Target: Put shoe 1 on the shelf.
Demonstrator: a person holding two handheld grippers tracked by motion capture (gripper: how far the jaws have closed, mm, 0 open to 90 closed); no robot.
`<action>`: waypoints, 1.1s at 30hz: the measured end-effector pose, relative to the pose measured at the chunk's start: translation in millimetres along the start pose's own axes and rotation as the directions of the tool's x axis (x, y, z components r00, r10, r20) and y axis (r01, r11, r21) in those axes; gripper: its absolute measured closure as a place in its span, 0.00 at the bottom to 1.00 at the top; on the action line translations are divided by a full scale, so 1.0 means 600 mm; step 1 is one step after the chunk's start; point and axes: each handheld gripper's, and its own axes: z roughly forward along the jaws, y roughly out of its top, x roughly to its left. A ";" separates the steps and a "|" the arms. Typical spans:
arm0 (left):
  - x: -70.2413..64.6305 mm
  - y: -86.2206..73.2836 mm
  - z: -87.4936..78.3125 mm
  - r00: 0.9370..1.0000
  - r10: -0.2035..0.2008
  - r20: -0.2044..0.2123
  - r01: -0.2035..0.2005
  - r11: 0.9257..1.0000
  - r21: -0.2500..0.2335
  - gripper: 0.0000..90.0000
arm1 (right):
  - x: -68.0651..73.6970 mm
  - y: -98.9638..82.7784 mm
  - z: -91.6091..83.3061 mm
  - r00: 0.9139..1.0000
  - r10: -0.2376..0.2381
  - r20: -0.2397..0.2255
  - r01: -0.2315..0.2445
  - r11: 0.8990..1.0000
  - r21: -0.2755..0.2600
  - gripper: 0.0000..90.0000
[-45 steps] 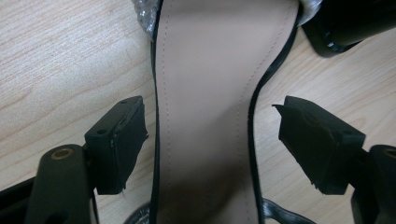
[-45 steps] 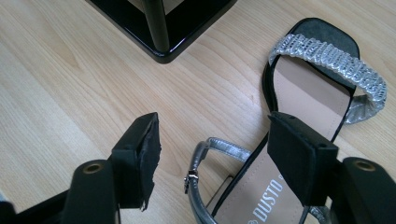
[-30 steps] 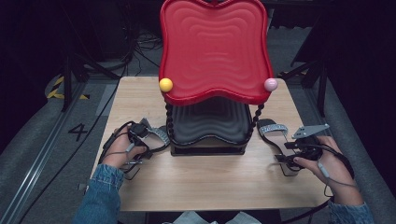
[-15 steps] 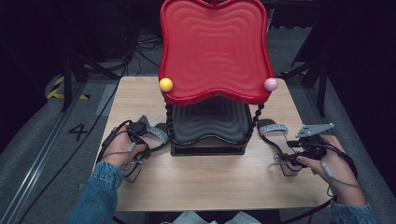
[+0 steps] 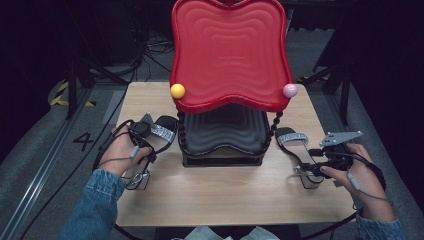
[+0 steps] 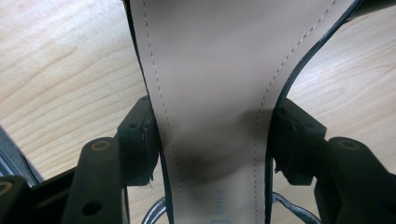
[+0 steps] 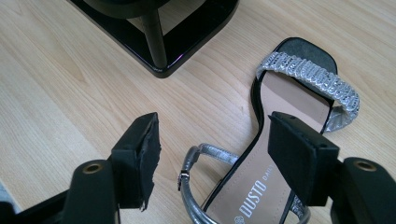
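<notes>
Both grippers are working at the near edge of the table (image 5: 220, 200), one on each side of the black stand (image 5: 222, 155) under the red tray (image 5: 230, 55).

On the left, the left gripper (image 5: 150, 145) is clamping the left sandal (image 5: 155, 140) across its narrow waist; in the left gripper view each pad is pressing against an edge of the tan insole (image 6: 210, 93), with the jaws about half parted. Its jaws have just been closing, with the sandal between them. The left hand (image 5: 122, 150) is curling over the tool from the outer side, the denim sleeve (image 5: 95, 200) angling in from the bottom.

On the right, the right gripper (image 7: 212, 158) is standing about half open over the heel end of the right sandal (image 7: 285, 116), which is lying flat on the table just right of the stand. One pad is hanging over the insole and the other over bare wood beside the silver strap (image 7: 201, 186); neither is pressing on it. The right hand (image 5: 357, 172) is holding the tool low and pointing leftward.
</notes>
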 end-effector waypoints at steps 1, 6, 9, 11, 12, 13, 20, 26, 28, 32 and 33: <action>-0.001 0.000 -0.006 1.000 -0.005 -0.003 0.005 1.000 -0.003 0.46 | 0.000 0.000 -0.001 1.000 0.001 -0.001 -0.001 1.000 -0.002 0.38; -0.003 -0.001 -0.035 1.000 0.003 -0.010 -0.003 1.000 -0.018 0.46 | -0.001 -0.001 -0.004 1.000 0.002 0.002 -0.002 1.000 -0.006 0.38; -0.006 -0.004 -0.062 1.000 0.004 -0.012 -0.004 0.999 -0.043 0.46 | -0.002 -0.001 -0.006 1.000 0.005 0.007 -0.005 1.000 -0.011 0.38; -0.008 -0.006 -0.077 1.000 0.008 -0.017 -0.009 0.999 -0.052 0.46 | -0.002 -0.001 -0.007 1.000 0.004 0.009 -0.004 1.000 -0.012 0.38; -0.008 -0.007 -0.083 1.000 0.012 -0.011 -0.013 0.998 -0.056 0.46 | -0.002 -0.001 -0.007 1.000 0.005 0.009 -0.005 1.000 -0.012 0.38; -0.008 -0.007 -0.083 1.000 0.012 -0.011 -0.013 0.998 -0.056 0.46 | -0.002 -0.001 -0.007 1.000 0.005 0.009 -0.005 1.000 -0.012 0.38; -0.013 -0.007 -0.124 1.000 0.012 -0.020 -0.013 0.999 -0.051 0.46 | 0.000 0.000 -0.008 1.000 0.009 0.005 -0.009 1.000 -0.015 0.39; -0.018 -0.006 -0.156 1.000 0.018 -0.021 -0.019 0.997 -0.069 0.46 | -0.001 0.000 -0.012 1.000 0.017 0.003 -0.017 1.000 -0.021 0.40; -0.019 -0.006 -0.166 1.000 0.018 -0.017 -0.019 0.997 -0.078 0.46 | -0.001 -0.001 -0.013 1.000 0.020 0.002 -0.020 0.999 -0.026 0.40; -0.021 -0.008 -0.186 1.000 0.014 -0.020 -0.015 0.995 -0.096 0.46 | -0.001 0.000 -0.016 1.000 0.024 0.003 -0.024 0.999 -0.031 0.40; -0.021 -0.009 -0.191 1.000 0.013 -0.021 -0.015 0.995 -0.098 0.46 | -0.001 0.000 -0.016 1.000 0.025 0.004 -0.025 0.999 -0.034 0.40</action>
